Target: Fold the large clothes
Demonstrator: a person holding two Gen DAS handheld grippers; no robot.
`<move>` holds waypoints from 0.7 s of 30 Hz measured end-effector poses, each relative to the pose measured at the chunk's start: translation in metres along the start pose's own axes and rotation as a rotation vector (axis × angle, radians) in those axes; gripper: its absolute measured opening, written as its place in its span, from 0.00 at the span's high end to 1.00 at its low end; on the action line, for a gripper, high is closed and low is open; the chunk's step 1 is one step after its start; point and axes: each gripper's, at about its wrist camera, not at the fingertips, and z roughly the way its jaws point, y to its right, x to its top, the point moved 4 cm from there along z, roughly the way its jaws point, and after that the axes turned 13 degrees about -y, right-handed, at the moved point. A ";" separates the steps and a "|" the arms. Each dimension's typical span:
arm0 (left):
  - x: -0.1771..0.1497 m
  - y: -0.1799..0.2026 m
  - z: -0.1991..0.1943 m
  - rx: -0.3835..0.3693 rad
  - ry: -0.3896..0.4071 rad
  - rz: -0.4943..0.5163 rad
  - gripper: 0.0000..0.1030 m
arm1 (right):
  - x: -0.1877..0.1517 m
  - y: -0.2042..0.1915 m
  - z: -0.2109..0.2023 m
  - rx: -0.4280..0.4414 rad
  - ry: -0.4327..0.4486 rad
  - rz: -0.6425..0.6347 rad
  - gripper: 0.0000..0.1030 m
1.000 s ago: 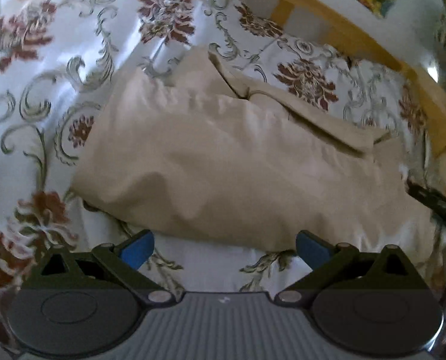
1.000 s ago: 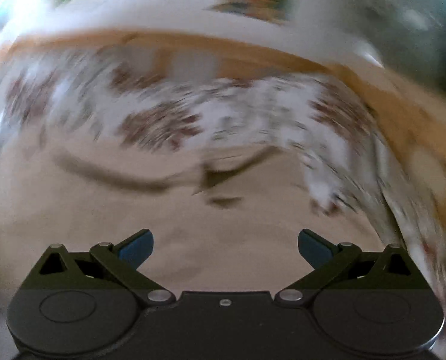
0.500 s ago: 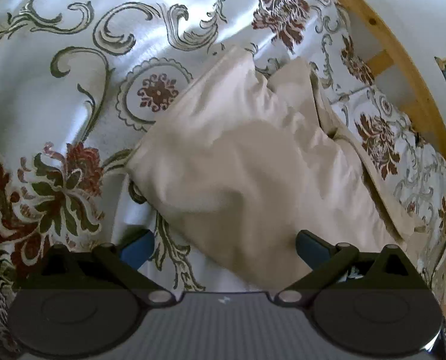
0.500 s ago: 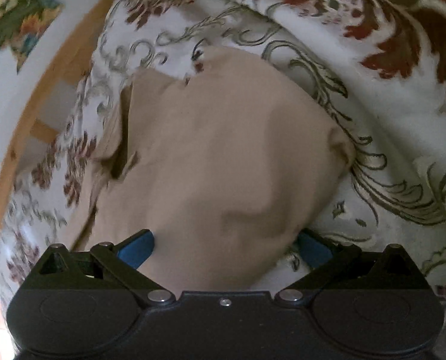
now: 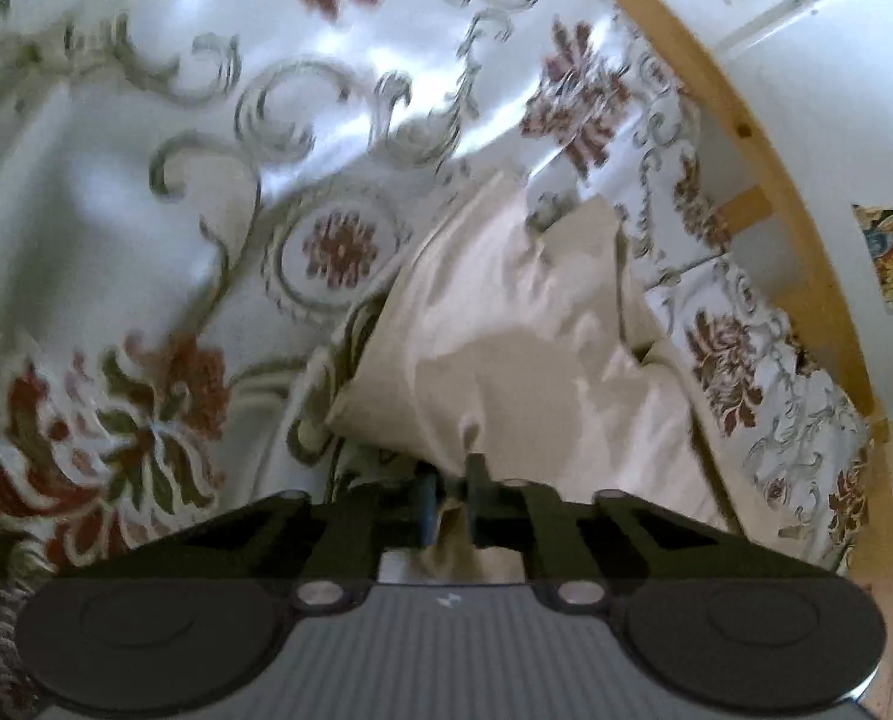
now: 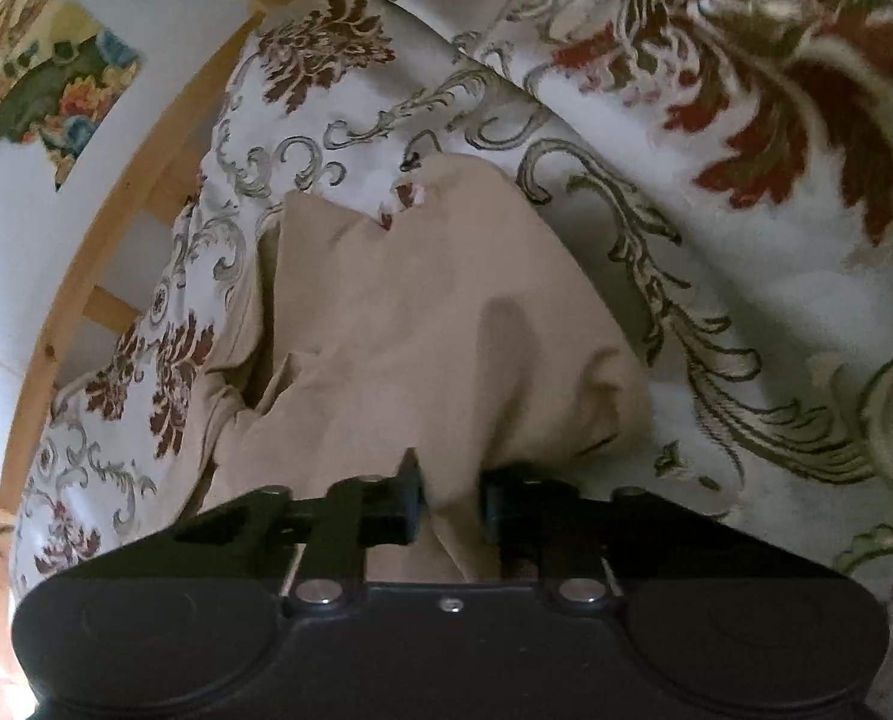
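A beige garment (image 5: pixel 524 330), partly folded, lies on a floral bedspread (image 5: pixel 116 210). In the left wrist view my left gripper (image 5: pixel 451 474) is shut on the garment's near edge, and cloth bunches up between the jaws. In the right wrist view the same beige garment (image 6: pixel 422 312) fills the middle. My right gripper (image 6: pixel 451 480) is closing its jaws on another part of the near edge, with a thick fold of cloth pinched between them. Neither view shows the other gripper.
The white bedspread (image 6: pixel 776 300) with red flowers and grey scrolls spreads around the garment. A curved wooden bed frame (image 5: pixel 746 132) (image 6: pixel 86 252) borders it. Beyond it is a white wall with a colourful floral patch (image 6: pixel 44 84).
Both grippers, wide open in the earlier frames, have rolled, moved in over the garment's near edge and closed on the cloth.
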 end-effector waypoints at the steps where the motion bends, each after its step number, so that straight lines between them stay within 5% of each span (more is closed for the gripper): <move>1: 0.001 0.003 -0.006 0.003 0.022 0.009 0.97 | -0.002 -0.002 -0.006 0.000 0.010 -0.018 0.88; 7: 0.011 0.001 -0.025 0.039 0.101 0.013 0.99 | -0.034 -0.009 -0.029 0.006 -0.005 -0.065 0.88; 11: 0.010 0.001 -0.012 0.053 0.068 0.022 0.83 | -0.036 -0.010 -0.023 -0.064 -0.006 -0.080 0.70; 13: 0.009 0.000 -0.010 0.054 0.058 0.028 0.64 | -0.036 -0.010 -0.022 -0.092 -0.001 -0.084 0.61; 18: 0.011 -0.003 0.003 0.025 0.001 -0.003 0.51 | -0.050 -0.011 -0.031 -0.119 0.001 -0.095 0.17; 21: 0.012 -0.007 0.011 0.016 -0.015 -0.039 0.46 | -0.077 -0.021 -0.039 -0.067 -0.015 -0.148 0.17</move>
